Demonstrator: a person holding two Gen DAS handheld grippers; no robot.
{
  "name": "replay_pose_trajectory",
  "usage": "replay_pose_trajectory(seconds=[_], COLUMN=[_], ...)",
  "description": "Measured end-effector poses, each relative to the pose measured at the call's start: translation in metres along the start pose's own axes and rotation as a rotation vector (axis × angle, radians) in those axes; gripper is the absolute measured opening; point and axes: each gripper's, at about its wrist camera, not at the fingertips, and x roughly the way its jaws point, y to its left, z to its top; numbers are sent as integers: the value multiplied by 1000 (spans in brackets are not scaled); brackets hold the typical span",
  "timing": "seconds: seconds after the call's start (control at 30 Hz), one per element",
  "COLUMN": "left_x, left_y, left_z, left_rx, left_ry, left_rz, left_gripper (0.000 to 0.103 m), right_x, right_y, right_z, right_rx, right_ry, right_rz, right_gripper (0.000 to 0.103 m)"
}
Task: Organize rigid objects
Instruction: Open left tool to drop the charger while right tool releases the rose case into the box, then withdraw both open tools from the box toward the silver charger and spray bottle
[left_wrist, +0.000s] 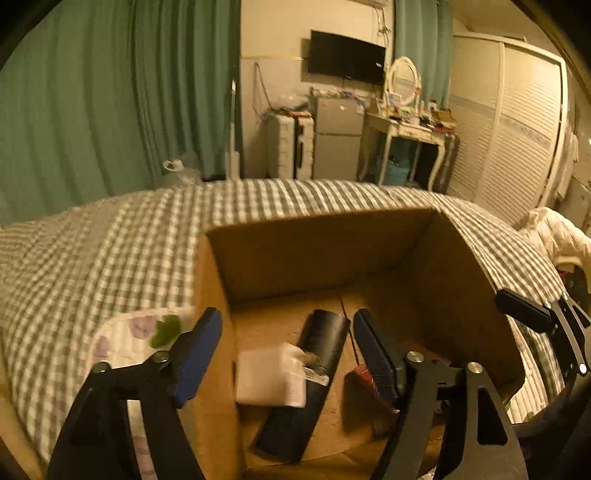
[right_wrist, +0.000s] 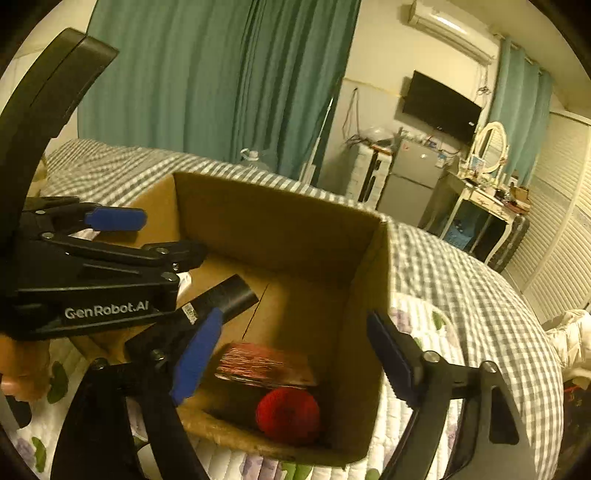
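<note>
Currently, an open brown cardboard box (left_wrist: 461, 291) sits on a bed covered by a grey-and-white checked blanket (left_wrist: 110, 240) and a white quilted cover printed with purple flowers and green leaves (right_wrist: 436, 325).

Left gripper (left_wrist: 288, 354): jaws spread wide, empty. Its left blue pad is outside the box's left wall; its right pad is inside the box. Between the fingers, in the left wrist view, a small white cube-shaped plug adapter (left_wrist: 271, 378) appears blurred over a long black cylindrical object (left_wrist: 306, 384) that lies on the box floor. Whether the adapter is resting or in mid-air cannot be told; neither pad touches it.

Right gripper (right_wrist: 291, 350): jaws also wide, empty, positioned above the box's near corner, with the right finger outside the right wall.

Contents seen in the right wrist view: a red round knitted ball (right_wrist: 288, 415) in the near right corner, touching a flat red-patterned packet (right_wrist: 264, 365) just behind it, with the black cylinder further left, partly hidden by the left gripper's body.

Background: green curtains (left_wrist: 110, 92), a wall-mounted black television (left_wrist: 347, 57), a small grey fridge (left_wrist: 338, 136) and a white dressing table with an oval mirror (left_wrist: 404, 122).
</note>
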Motion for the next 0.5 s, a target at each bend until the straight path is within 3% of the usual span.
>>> replay_pose_trajectory(seconds=[0.13,0.23,0.43,0.5], left_x=[-25,-47,-97,-112], left_y=[9,13,16,16], left_z=[7,11,14,14], left_rx=[-31,-43,-61,-63], left_ry=[-32,-66,-130,-155], left_rz=[7,32,31,33], left_gripper=[82,91,92,97], right_x=[-19,-37,-81,-95], right_y=[-8,-11,-17,-17], right_z=[7,12,19,19], right_rx=[44,73,102,103], right_ry=[-22,-51,-108,-122], right_rz=[2,-6,-21,-28], right_gripper=[82,83,86,87])
